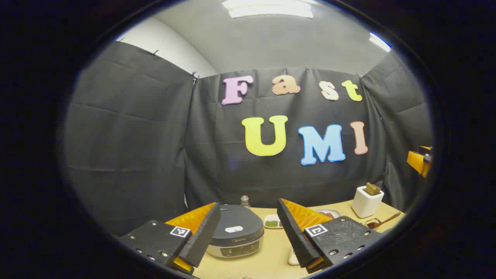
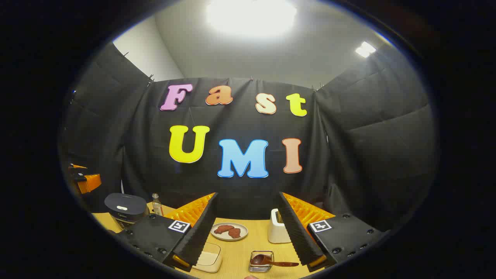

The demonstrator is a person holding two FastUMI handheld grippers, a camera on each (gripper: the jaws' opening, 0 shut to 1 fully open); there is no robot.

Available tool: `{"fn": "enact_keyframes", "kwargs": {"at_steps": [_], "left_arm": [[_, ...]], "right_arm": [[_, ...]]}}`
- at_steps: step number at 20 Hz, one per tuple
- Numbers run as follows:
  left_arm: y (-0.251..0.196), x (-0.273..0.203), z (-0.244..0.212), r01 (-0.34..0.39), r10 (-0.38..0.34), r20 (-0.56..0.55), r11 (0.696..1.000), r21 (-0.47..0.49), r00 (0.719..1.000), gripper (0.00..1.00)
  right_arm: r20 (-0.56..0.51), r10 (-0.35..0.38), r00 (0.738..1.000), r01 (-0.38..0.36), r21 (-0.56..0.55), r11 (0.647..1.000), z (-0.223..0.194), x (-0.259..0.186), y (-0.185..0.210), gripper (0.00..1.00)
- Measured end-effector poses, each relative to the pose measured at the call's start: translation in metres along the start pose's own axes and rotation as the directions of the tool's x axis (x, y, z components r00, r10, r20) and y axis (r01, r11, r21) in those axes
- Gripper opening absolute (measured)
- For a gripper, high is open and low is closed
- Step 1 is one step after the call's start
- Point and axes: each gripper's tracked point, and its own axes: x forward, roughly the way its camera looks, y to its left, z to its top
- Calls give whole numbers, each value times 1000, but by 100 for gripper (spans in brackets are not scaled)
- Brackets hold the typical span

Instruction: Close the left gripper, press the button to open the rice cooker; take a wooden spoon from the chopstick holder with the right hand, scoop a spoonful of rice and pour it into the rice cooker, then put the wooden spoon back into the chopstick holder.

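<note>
Both claws spread, holding nothing: left gripper (image 1: 248,236), right gripper (image 2: 248,240). Wooden spoon (image 2: 273,262) at bottom centre: probably light, stiff; best pinched mid-handle.

Right gripper (image 2: 248,232) held wide open above a wooden table (image 2: 240,255), wooden spoon (image 2: 271,261) resting in a small glass dish (image 2: 260,266) below.
</note>
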Motion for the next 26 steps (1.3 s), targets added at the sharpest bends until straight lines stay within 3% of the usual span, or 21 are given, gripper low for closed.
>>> {"fn": "enact_keyframes", "kwargs": {"at_steps": [15,26], "left_arm": [[14,-5,4,-47,46,19,999,12,999,91],[16,12,13,-18,17,48,1000,20,999,91]], "right_arm": [[10,-17,1000,16,15,1000,3,-5,-7,96],[-6,-6,1000,6,6,1000,-2,1,3,96]]}}
